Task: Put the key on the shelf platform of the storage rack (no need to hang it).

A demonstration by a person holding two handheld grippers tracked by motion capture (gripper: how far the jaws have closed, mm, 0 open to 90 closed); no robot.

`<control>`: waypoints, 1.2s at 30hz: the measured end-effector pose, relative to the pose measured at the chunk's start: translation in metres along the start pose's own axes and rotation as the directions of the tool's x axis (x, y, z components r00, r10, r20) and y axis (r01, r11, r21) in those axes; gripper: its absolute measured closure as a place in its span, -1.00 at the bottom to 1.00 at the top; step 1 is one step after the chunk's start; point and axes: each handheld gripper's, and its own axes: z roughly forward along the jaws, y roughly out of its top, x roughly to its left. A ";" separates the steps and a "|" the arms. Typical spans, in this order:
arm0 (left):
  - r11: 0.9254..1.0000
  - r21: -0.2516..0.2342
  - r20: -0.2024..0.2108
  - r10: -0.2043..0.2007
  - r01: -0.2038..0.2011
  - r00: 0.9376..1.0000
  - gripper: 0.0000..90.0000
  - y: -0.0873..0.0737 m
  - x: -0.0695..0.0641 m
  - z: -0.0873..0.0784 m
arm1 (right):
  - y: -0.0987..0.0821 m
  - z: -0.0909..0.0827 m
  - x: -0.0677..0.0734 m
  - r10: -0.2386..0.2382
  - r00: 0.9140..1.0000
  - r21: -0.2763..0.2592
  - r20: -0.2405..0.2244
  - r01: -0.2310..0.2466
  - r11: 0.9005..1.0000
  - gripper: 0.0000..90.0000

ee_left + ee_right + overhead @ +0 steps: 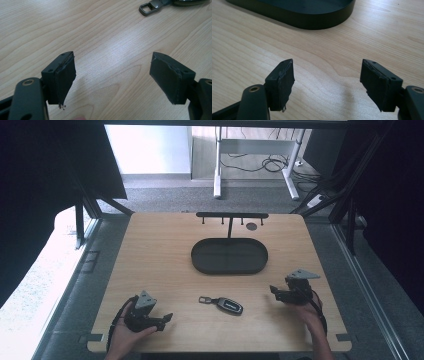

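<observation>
A black car key fob (pixel 228 305) with a metal loop (pixel 148 7) lies on the wooden table near the front middle. Behind it sits a black oval tray (pixel 200 262), whose rim (pixel 312 23) crosses the top of the right gripper view. My left gripper (pixel 167 318) rests at the front left, open, jaws wide with bare wood between them (pixel 112 75). The key's loop lies ahead of it and to the right. My right gripper (pixel 273 291) is at the front right, open, with nothing between its jaws (pixel 327 82), pointing toward the tray.
A black hook rack (pixel 231 216) on a post stands behind the tray at the table's far edge, with a small dark disc (pixel 251 226) beside it. Beyond the table are a desk frame (pixel 218 170) and cables on the floor.
</observation>
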 end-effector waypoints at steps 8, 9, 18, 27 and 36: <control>1.000 -0.009 -0.004 -0.013 0.013 1.000 -0.53 0.000 0.003 -0.004 | 0.011 -0.013 0.008 -0.055 0.997 -0.019 -0.054 0.054 0.998 -0.31; 1.000 -0.011 -0.006 -0.015 0.015 1.000 -0.53 0.000 0.003 -0.004 | 0.011 -0.013 0.008 -0.055 0.997 -0.019 -0.054 0.054 0.998 -0.31; 1.000 -0.010 -0.014 -0.020 0.020 1.000 -0.53 0.001 0.004 -0.005 | 0.030 -0.022 0.019 -0.108 0.990 -0.018 -0.094 0.107 0.994 -0.28; 1.000 -0.016 -0.014 -0.022 0.021 1.000 -0.53 0.001 0.004 -0.006 | 0.049 -0.030 0.032 -0.195 0.970 0.008 -0.142 0.198 0.980 -0.24; 1.000 -0.013 -0.011 -0.022 0.022 1.000 -0.53 0.001 0.003 -0.006 | 0.059 -0.023 0.055 -0.285 0.932 0.075 -0.224 0.308 0.948 -0.23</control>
